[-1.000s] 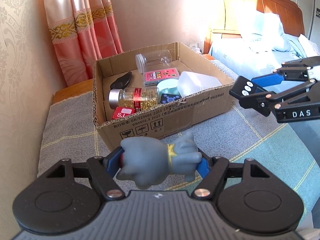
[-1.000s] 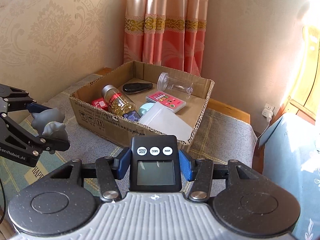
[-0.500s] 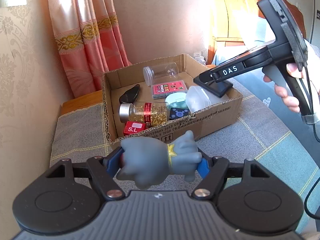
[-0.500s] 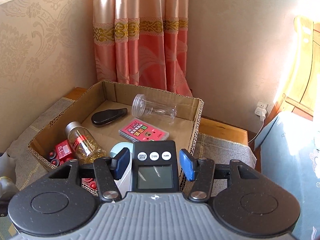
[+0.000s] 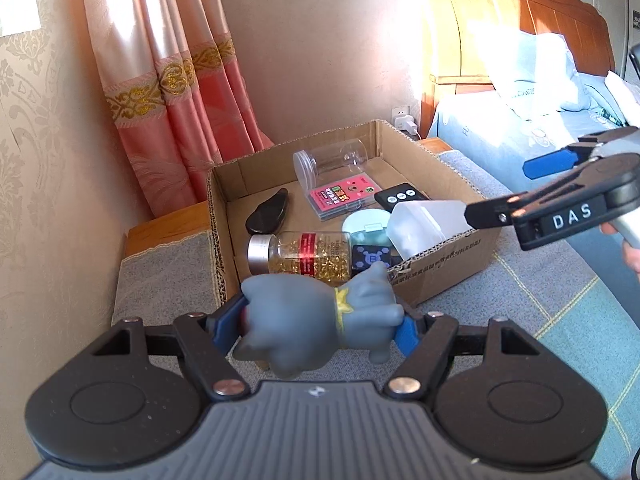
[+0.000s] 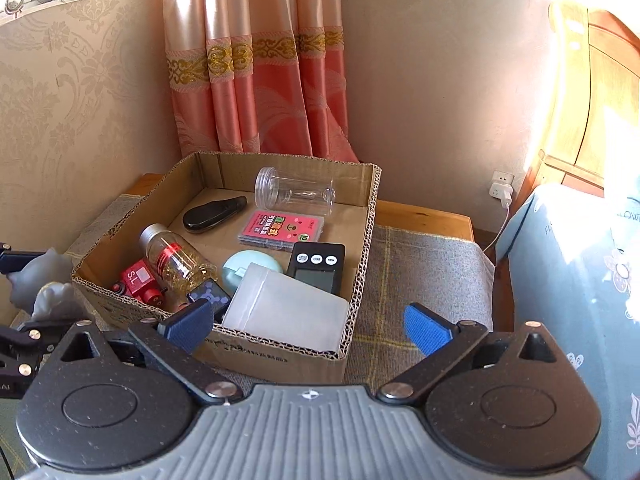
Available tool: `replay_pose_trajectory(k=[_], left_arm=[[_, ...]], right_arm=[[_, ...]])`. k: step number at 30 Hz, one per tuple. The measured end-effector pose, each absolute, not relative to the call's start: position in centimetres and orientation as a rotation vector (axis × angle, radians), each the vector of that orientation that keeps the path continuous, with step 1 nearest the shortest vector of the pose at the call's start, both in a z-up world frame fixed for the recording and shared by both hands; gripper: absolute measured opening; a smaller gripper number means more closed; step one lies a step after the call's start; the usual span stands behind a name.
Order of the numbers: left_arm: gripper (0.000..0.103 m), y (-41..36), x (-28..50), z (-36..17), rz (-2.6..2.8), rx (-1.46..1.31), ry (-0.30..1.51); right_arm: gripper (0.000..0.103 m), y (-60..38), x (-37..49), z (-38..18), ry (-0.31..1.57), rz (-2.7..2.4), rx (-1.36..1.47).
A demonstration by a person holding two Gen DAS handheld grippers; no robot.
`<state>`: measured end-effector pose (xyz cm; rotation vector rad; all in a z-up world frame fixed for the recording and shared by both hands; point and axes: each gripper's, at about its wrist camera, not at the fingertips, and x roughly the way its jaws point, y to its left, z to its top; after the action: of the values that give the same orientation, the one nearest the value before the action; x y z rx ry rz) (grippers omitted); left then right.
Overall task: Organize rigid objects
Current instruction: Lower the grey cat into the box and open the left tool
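My right gripper, jaws just opened, holds nothing; the timer lies in the cardboard box. My left gripper clamps the grey toy: I should carry it over the rim before releasing.

You only get part of the black timer: its near end sits behind the frosted plastic container, and its screen is too dark to read. The red S.L item is half tucked behind the near wall of the cardboard box, and in your left wrist view the grey toy figure covers it completely. The small dark box with the blue pattern is mostly behind your right gripper's left pad. Print on the pink card pack and on the box's front is too small to read. Your left gripper is cut off at the left edge of the right wrist view.
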<state>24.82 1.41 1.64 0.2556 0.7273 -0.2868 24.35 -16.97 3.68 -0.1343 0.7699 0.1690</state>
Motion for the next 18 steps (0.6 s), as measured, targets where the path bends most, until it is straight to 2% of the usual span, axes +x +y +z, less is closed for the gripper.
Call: replay_pose_trajectory(k=[10,18], left_arm=[[0.073,-0.3,30.0,3.4,-0.303,0.283,0.722],[0.074,-2.0,35.8,2.2,-0.285,0.304,0.769]], right_arm=[[0.103,-16.1,20.0,3.7,0.783,0.128,-0.128],[0.103,-16.0,18.8,4.0,0.789,0.127,-0.128]])
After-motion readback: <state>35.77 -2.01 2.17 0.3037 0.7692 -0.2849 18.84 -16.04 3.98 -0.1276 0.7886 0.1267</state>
